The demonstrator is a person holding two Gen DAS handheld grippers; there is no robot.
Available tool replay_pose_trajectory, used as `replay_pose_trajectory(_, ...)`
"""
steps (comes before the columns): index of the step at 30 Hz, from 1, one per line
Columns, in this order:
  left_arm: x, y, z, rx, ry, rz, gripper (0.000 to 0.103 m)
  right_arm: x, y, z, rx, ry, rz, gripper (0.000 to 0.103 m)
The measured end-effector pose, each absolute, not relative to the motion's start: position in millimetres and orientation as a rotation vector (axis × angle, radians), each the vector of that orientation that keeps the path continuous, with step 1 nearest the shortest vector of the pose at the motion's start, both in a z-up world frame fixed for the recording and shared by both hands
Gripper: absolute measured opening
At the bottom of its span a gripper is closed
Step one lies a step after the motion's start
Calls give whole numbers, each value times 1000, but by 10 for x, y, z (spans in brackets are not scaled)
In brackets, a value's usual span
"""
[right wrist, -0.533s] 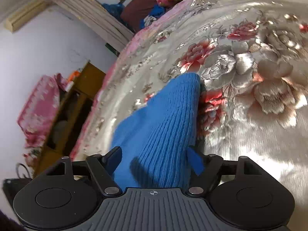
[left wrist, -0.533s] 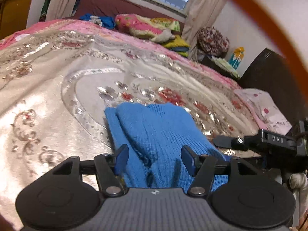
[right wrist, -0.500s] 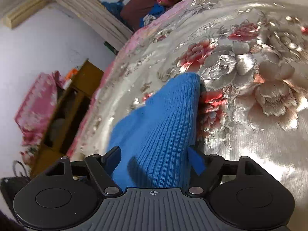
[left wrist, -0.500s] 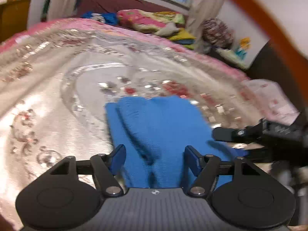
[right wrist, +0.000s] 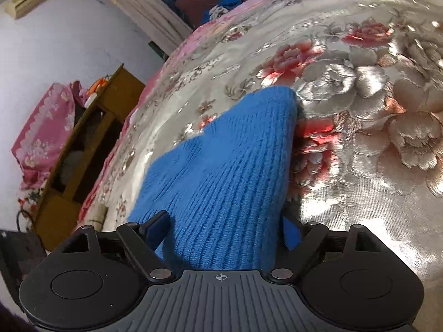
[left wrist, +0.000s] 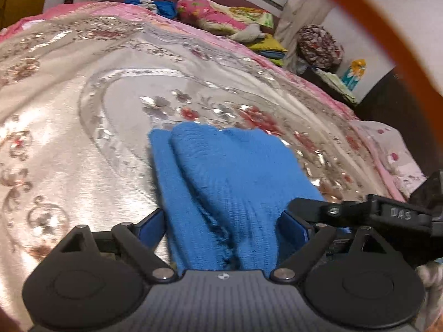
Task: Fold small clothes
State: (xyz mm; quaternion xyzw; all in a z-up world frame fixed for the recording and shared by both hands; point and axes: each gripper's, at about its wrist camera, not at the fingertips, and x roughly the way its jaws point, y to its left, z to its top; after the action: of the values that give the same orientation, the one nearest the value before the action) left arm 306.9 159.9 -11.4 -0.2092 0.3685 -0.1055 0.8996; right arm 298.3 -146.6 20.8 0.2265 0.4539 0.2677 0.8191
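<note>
Left claw [left wrist: 221, 227] wide open, blue knit [left wrist: 232, 177] lying between its fingers on the bed [left wrist: 69, 110]; right claw [right wrist: 224, 229] likewise open, straddling the knit's near end. Soft, light, floppy, stretchy; best pinched at near corners.

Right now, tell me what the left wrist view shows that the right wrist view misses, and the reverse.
Only the left wrist view shows the right gripper entering from the side, the orange cable and the floral bundle beside the bed. Only the right wrist view shows the wooden cabinet and the pink cloth draped near it. Both show the blue knit garment lying on the floral bedspread, running between that view's own open fingers; the left gripper straddles it too.
</note>
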Motion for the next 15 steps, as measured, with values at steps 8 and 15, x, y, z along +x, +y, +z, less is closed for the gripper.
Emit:
replay_pose_trajectory(8,3001,1587,-48,-426,741,-238,52,2910,-1442,300,460,965,576,50)
replay_pose_trajectory(15,2738,1548,215,-428,698,-296,37,2650,-1498,555,462,937,624,43)
